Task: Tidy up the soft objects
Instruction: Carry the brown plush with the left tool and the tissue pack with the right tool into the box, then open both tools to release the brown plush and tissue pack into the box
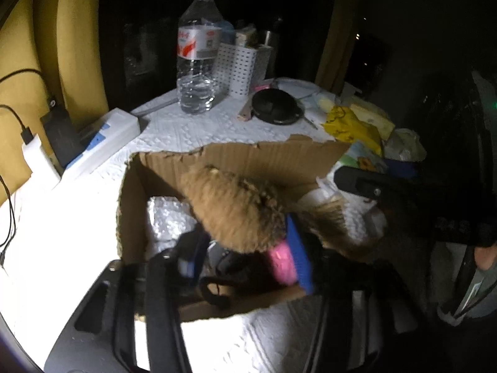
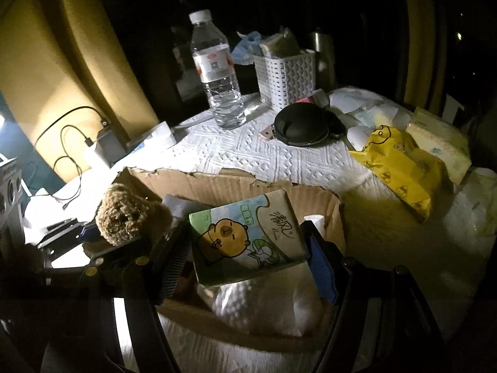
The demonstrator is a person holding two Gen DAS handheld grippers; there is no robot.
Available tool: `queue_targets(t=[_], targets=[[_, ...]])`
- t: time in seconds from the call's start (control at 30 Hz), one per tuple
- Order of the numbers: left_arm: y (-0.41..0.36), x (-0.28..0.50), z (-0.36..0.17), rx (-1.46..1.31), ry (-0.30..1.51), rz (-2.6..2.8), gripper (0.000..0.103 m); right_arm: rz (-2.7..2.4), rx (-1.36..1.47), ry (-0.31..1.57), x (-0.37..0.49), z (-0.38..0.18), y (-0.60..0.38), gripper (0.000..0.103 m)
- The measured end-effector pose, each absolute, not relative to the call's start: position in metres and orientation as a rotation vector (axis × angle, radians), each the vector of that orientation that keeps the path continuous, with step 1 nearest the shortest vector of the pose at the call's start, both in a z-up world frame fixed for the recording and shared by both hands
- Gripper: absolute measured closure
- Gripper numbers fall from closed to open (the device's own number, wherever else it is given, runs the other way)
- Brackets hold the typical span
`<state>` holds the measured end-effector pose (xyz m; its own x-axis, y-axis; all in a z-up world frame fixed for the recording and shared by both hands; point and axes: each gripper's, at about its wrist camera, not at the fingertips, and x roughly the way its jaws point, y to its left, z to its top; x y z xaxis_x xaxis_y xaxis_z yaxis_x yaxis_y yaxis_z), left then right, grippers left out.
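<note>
With both loads over the cardboard box (image 2: 236, 183), we lower before releasing: the right gripper (image 2: 248, 248) clasps the tissue pack (image 2: 245, 239); the left gripper (image 1: 239, 258) appears loosening around the brown plush toy (image 1: 236, 208).

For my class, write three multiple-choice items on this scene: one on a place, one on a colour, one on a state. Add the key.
1. Where is the water bottle? A on the floor; B on the table behind the cardboard box; C in a drawer.
2. What colour is the round zip pouch? A black; B red; C white.
3. The tissue pack is: A lying on a shelf; B clamped in the right gripper; C under a chair.
Key: 1 B, it stands upright beyond the box; 2 A, it looks black in both views; 3 B, it is squeezed from both sides above the box.
</note>
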<state>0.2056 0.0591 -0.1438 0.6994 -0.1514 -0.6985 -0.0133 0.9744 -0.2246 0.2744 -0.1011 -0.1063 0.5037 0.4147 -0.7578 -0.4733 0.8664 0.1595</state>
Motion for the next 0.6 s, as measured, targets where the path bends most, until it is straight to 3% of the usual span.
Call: queue_targets(t=[0.27,0.33,0.4,0.6], targets=[[0.063,0.211,-0.154,-0.224,0.823,-0.056,0.05,0.517,-0.039,0.927,0.29,-0.12,-0.092,0.029],[0.063,0.21,-0.153,-0.22,0.819,-0.054,0.047,0.517,-0.038,0.934,0.292,-0.123,-0.09,0.029],[0.063,0.209,-0.151,-0.219,0.813,-0.056,0.031,0.517,-0.036,0.939,0.294,-0.126,-0.087,0.029],[0.063,0.208,-0.146,-0.209,0.799,-0.055,0.029,0.514,-0.031,0.945,0.295,-0.129,-0.086,0.028]])
